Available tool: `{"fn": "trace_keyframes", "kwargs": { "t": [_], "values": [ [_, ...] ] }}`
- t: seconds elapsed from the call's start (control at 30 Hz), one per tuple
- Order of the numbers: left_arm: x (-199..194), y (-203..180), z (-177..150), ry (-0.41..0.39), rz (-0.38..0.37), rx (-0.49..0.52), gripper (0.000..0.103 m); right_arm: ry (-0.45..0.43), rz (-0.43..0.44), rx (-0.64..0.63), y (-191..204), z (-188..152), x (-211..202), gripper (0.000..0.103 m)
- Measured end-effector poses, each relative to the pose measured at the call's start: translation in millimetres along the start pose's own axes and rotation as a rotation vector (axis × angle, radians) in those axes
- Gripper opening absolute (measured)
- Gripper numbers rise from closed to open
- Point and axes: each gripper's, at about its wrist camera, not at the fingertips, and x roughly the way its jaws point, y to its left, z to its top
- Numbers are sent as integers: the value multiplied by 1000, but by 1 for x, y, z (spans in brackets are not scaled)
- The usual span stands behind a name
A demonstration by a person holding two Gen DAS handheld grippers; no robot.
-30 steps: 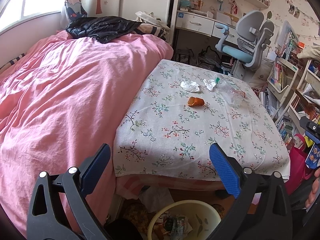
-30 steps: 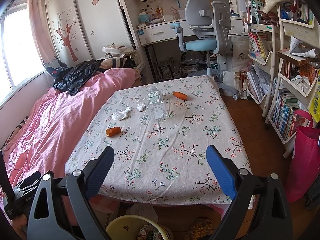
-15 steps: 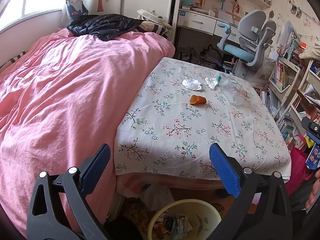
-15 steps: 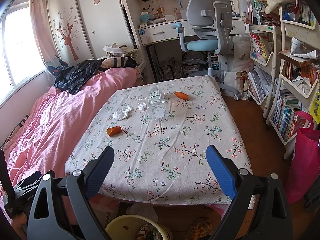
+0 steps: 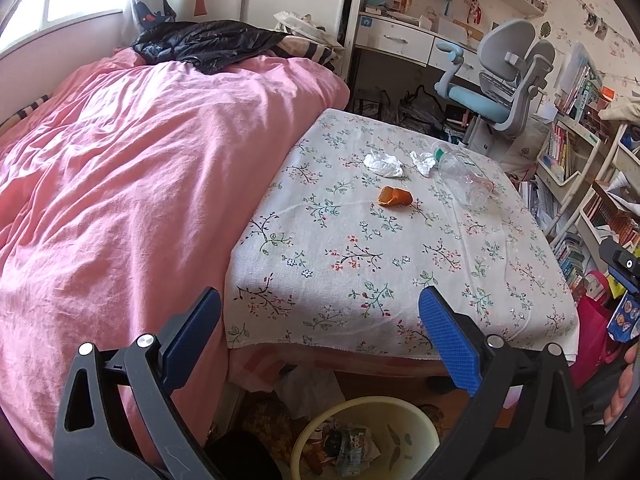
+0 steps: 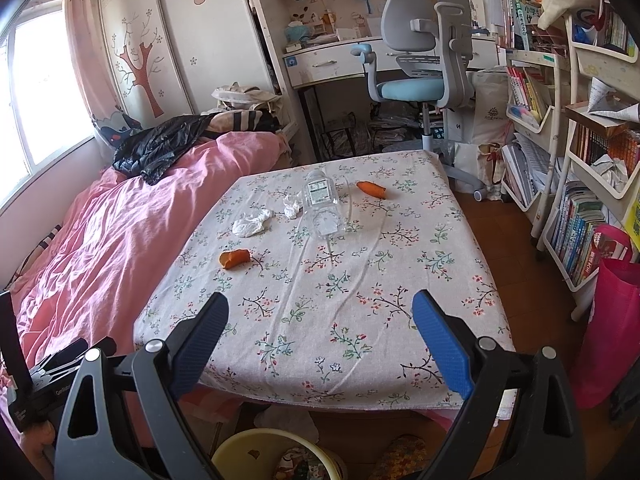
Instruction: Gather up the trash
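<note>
On floral tablecloth: carrot piece only in right view | bottle label unreadable | bin trash only in left view | left gripper, right gripper both gape wide, empty

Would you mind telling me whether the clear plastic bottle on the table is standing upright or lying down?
Lying down: the clear bottle rests on its side on the floral tablecloth, label facing up.

Left claw: black plastic arms with triangular cutouts, silver screw heads at pivots, blue cross-hatched fingertip pads. Right claw: same build. Bare skin of right hand at frame edge.
</note>
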Motion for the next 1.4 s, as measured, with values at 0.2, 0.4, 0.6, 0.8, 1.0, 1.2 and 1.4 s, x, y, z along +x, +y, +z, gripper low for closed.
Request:
{"fn": "trace_keyframes", "kwargs": {
  "t": [0.2, 0.4, 0.6, 0.8, 1.0, 1.2, 1.4],
  "values": [
    [12, 15, 21, 17, 4, -66, 96, 33, 34, -29, 9, 2, 18, 89],
    [39, 7, 42, 48, 30, -31, 96, 63, 65, -30, 9, 6, 40, 89],
    [77, -18, 70, 72, 9, 85, 96, 80, 85, -24, 3, 17, 62, 89],
    [134, -52, 94, 97, -16, 207, 95, 92, 67, -2, -19, 32, 80, 89],
    [183, -80, 105, 128, -40, 286, 95, 107, 52, -57, -18, 52, 110, 89],
    [212, -101, 112, 139, -76, 370, 90, 178, 13, -186, 10, 79, 175, 89],
    [230, -117, 109, 170, -125, 448, 66, 268, -99, -191, 11, 104, 239, 89]
  ]
}}
